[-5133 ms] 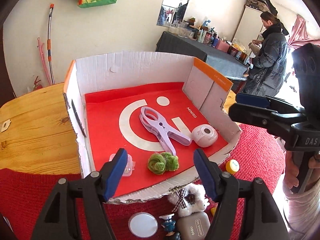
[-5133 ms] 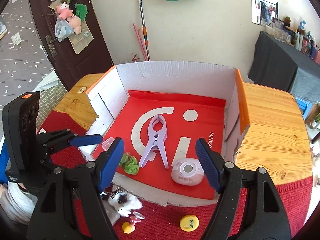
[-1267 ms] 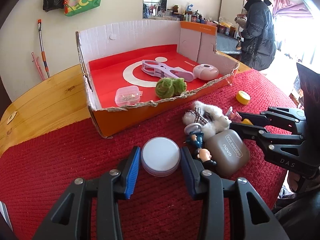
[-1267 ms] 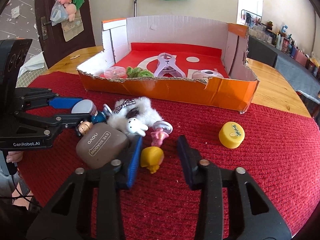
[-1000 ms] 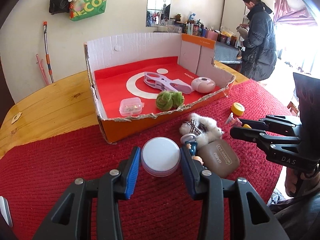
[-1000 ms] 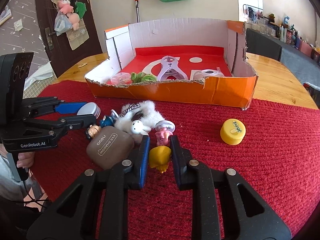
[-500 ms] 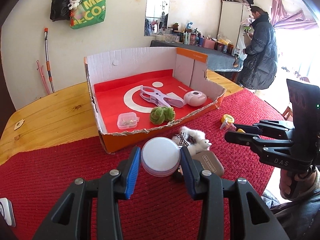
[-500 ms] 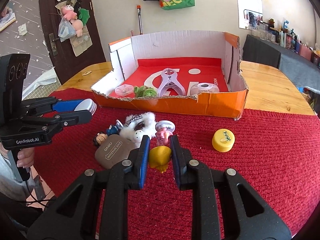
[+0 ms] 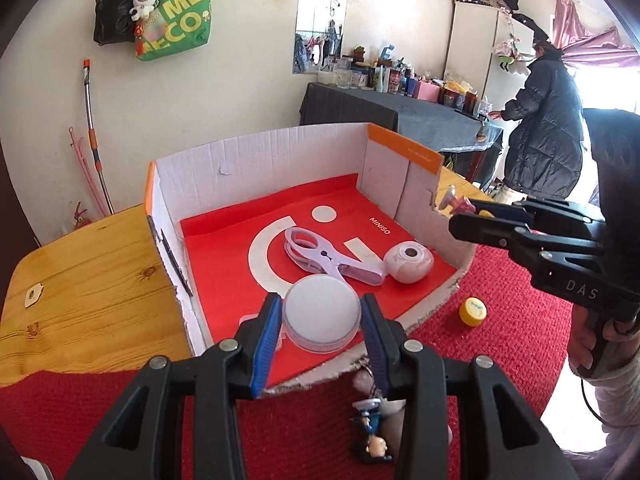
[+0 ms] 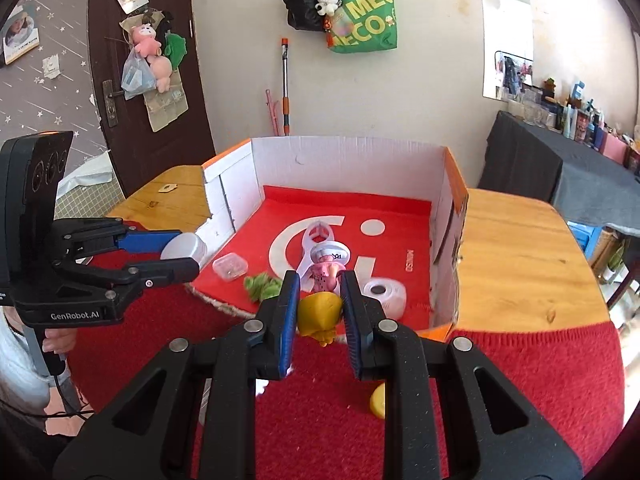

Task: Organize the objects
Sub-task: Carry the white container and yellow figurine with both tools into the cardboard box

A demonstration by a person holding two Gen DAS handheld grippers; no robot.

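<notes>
**Background items observed**

A green tote bag (image 9: pixel 176 16) and a black bag (image 9: pixel 114 10) are hanging on the wall. A mop handle (image 9: pixel 94 120) is leaning below them. A person in a dark padded coat (image 9: pixel 548 136) is standing at a cluttered side counter (image 9: pixel 400 108). Soft toys (image 10: pixel 150 58) are hanging on the brown door (image 10: pixel 120 128).

A pale wall (image 10: pixel 432 128) fills twelve o'clock, with a green bag (image 10: pixel 364 20) and a black bag (image 10: pixel 298 0) hanging high. At ten o'clock stands a dark door (image 10: pixel 132 80). At two o'clock, a counter (image 9: pixel 400 110) draped in dark cloth holds bottles, a person in a dark coat (image 9: pixel 544 140) beside it. A wooden table (image 10: pixel 516 256) carries a red cloth (image 10: pixel 520 364).
</notes>
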